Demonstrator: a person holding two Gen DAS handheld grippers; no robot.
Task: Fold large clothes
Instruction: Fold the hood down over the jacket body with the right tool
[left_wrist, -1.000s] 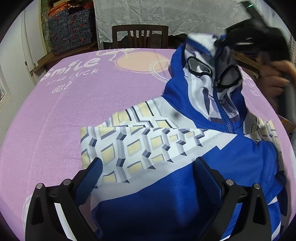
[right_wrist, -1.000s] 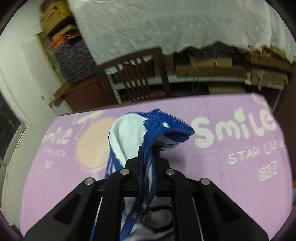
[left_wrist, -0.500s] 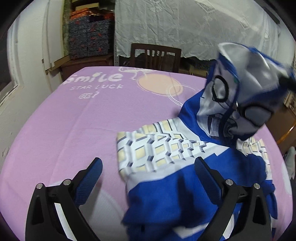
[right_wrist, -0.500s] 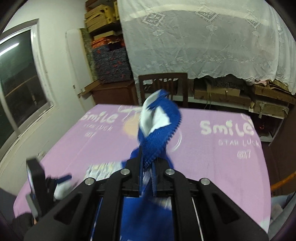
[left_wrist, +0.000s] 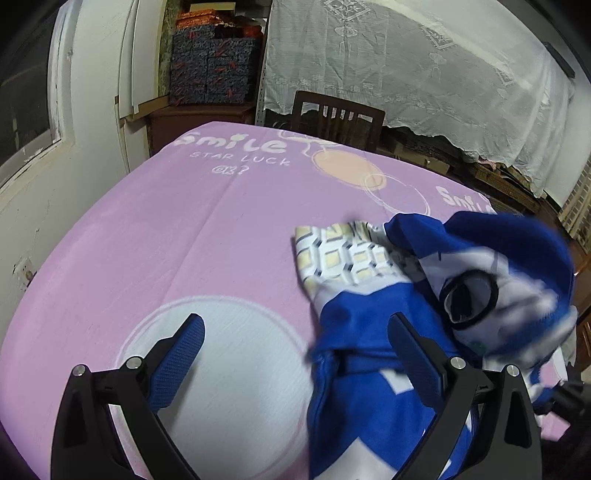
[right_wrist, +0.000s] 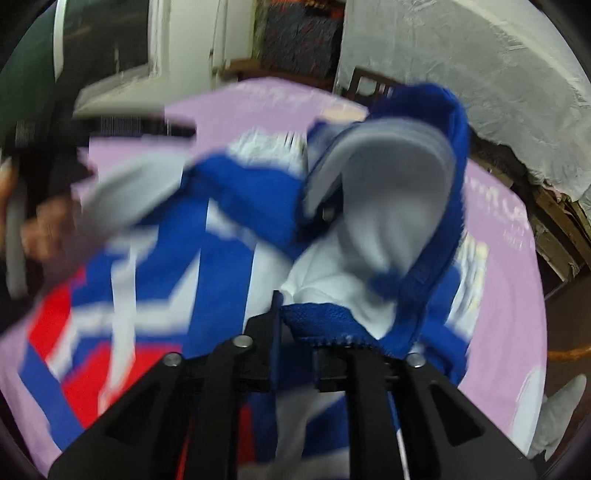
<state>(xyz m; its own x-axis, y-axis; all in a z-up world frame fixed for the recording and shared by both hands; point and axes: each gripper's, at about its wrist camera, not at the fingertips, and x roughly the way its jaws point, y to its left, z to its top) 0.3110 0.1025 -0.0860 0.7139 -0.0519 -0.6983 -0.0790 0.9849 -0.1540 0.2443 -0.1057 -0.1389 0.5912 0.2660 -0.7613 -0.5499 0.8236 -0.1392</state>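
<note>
A blue, white and red zip-up hooded jacket (left_wrist: 369, 332) lies on the pink blanket (left_wrist: 184, 240). Its hood (left_wrist: 517, 280), with goggle-like eye rings, lies folded down over the body. A patterned cream sleeve (left_wrist: 343, 254) sticks out at the far side. My left gripper (left_wrist: 295, 354) is open and empty, its right finger over the blue cloth, its left over the blanket. My right gripper (right_wrist: 295, 321) is shut on the hood's zipper edge (right_wrist: 325, 317), low over the jacket (right_wrist: 166, 277); that view is blurred.
A wooden chair (left_wrist: 336, 118) stands at the table's far edge. Stacked patterned boxes (left_wrist: 214, 62) and a lace-covered shelf (left_wrist: 424, 74) line the back wall. A white wall and window (left_wrist: 29, 92) are on the left. The other hand (right_wrist: 33, 229) shows at left in the right wrist view.
My right gripper has swung the raised hood down and forward over the jacket's body. My left gripper has pulled back and leftward, so the jacket now lies further right in its view.
</note>
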